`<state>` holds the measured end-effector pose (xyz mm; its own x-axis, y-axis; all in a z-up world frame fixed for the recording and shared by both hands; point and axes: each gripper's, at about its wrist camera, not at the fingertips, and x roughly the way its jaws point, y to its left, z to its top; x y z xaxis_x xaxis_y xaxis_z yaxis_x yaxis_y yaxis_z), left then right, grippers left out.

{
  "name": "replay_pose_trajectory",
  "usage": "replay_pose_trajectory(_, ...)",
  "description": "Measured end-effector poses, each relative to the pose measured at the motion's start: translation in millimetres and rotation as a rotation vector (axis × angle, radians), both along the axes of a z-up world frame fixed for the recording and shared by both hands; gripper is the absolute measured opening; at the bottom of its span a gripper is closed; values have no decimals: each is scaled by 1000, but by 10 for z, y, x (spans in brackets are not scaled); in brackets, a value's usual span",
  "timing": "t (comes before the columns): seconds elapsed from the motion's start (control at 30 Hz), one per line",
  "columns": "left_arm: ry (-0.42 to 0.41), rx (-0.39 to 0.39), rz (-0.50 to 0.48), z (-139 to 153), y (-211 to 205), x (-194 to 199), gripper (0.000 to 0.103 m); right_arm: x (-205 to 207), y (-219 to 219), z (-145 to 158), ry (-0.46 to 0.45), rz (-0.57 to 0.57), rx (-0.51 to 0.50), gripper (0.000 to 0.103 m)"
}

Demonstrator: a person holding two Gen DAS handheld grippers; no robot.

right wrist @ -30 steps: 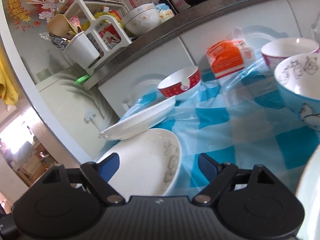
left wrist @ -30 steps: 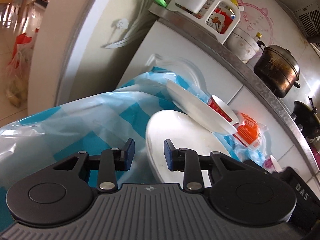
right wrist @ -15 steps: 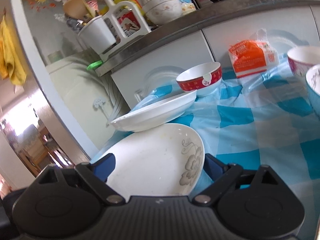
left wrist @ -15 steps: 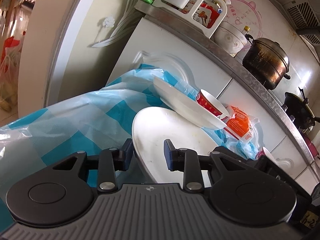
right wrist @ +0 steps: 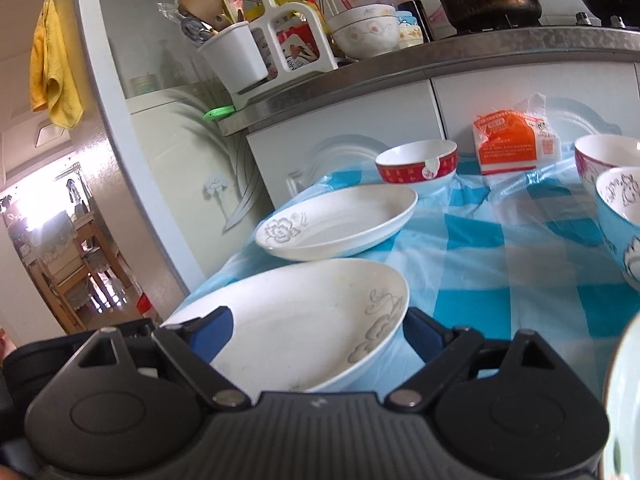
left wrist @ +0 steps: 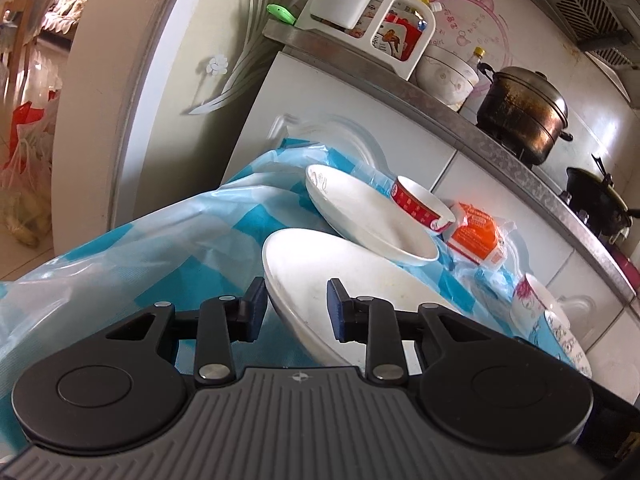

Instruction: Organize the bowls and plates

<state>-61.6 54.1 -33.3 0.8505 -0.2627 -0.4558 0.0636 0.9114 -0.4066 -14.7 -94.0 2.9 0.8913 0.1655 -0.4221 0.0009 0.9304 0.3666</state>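
Note:
A large white plate with a grey flower print lies nearest on the blue checked cloth. My left gripper is open and straddles its left rim, one pad outside and one over the plate. My right gripper is open wide and its jaws are closing. Its left pad is over the plate and its right pad is just past the right rim. A second white plate sits behind, then a red-banded bowl. Both also show in the left wrist view: the plate and the bowl.
A pink-patterned bowl and a blue bowl stand at the right, and an orange packet leans on the white cabinet. Above runs a steel counter with a rack, a bowl and a pot. A pale dish edge shows at the far right.
Both grippers have moved in on the near plate and rolled more level. Its rim, earlier right of my left jaws, now sits between them. The plates and bowls have stayed in place.

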Motion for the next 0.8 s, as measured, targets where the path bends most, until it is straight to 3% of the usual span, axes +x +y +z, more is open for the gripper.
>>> replay_pose_trajectory(0.4,24,69,13,-52,136,-351,32,-369,187,-49,6,22,25,92)
replay_pose_trajectory(0.8,18,101,18,-64,171,-470,32,-470,256,-51,5,33,20,92)
